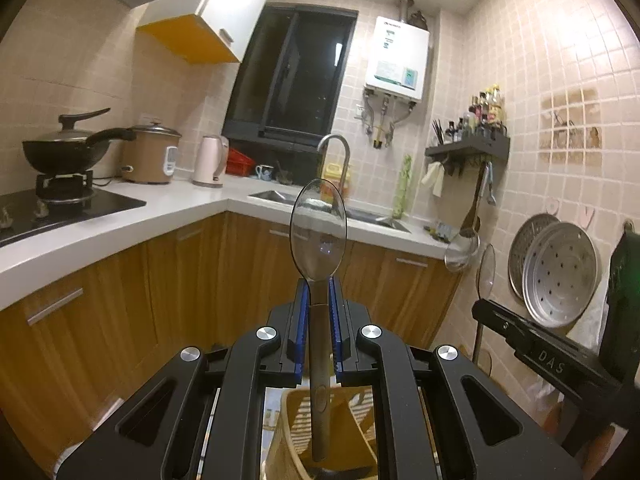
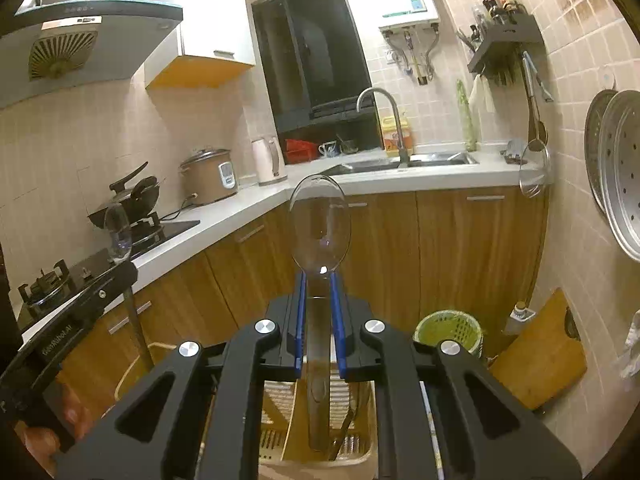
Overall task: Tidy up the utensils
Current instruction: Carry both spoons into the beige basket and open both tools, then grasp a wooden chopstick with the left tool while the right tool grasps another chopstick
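My left gripper (image 1: pixel 319 286) is shut on the handle of a clear plastic spoon (image 1: pixel 318 232), bowl up, handle end hanging over a beige slotted utensil holder (image 1: pixel 296 432) below. My right gripper (image 2: pixel 319 280) is shut on a second clear plastic spoon (image 2: pixel 319 224), bowl up, its handle reaching down into the beige utensil holder (image 2: pixel 280 400). A dark utensil (image 2: pixel 340 436) leans in that holder. The left gripper (image 2: pixel 116 268) with its spoon (image 2: pixel 118 232) shows at the left of the right wrist view. The right gripper body (image 1: pixel 536 348) shows at the right of the left wrist view.
An L-shaped white counter (image 1: pixel 168 208) holds a wok on a stove (image 1: pixel 60 152), rice cooker (image 1: pixel 150 156), kettle (image 1: pixel 210 160) and sink with tap (image 1: pixel 336 152). Steamer trays (image 1: pixel 556 272) and ladles hang on the right wall. A green bin (image 2: pixel 448 330) and cutting board (image 2: pixel 540 356) stand on the floor.
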